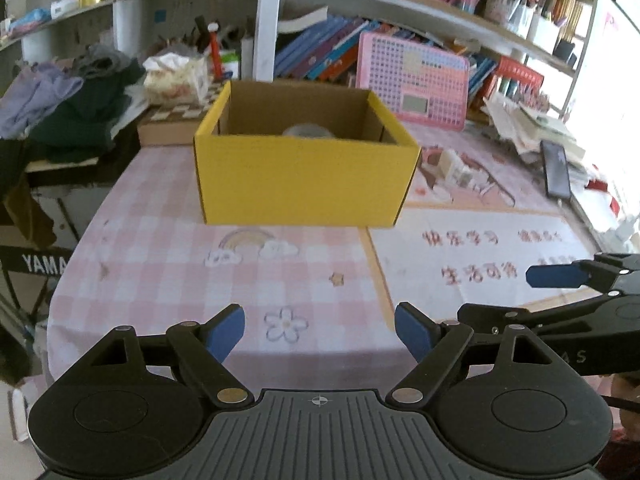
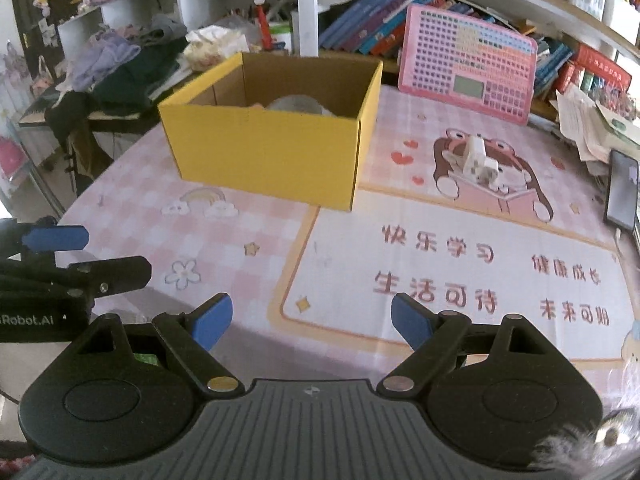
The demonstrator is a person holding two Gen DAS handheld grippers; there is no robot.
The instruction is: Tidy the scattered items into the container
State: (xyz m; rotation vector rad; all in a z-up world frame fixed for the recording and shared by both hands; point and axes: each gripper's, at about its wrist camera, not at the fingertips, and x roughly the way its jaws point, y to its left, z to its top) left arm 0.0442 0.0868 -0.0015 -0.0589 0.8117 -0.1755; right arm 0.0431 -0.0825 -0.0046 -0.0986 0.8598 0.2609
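- We hold the left gripper [image 1: 319,330] and the right gripper [image 2: 311,322] side by side above the near edge of the table [image 2: 224,236], both tilted down toward it. Each has its jaws wide apart, with nothing between them.
- The yellow box [image 2: 268,148] stands toward the far edge, left of the table's middle; a pale rounded item [image 2: 298,104] already lies inside, too blurred to name.
- Only 1 loose item shows: the white plug adapter [image 2: 478,160], right of the box on the bear print, well apart from both grippers.
- We judge the step in hand to be the approach to that last pickup.
- Next, we judge, the right gripper should reach toward the far right, straddle the adapter's body, close, and carry it over the box rim.
- The phone [image 2: 622,192] at the right edge is probably not ours to tidy.
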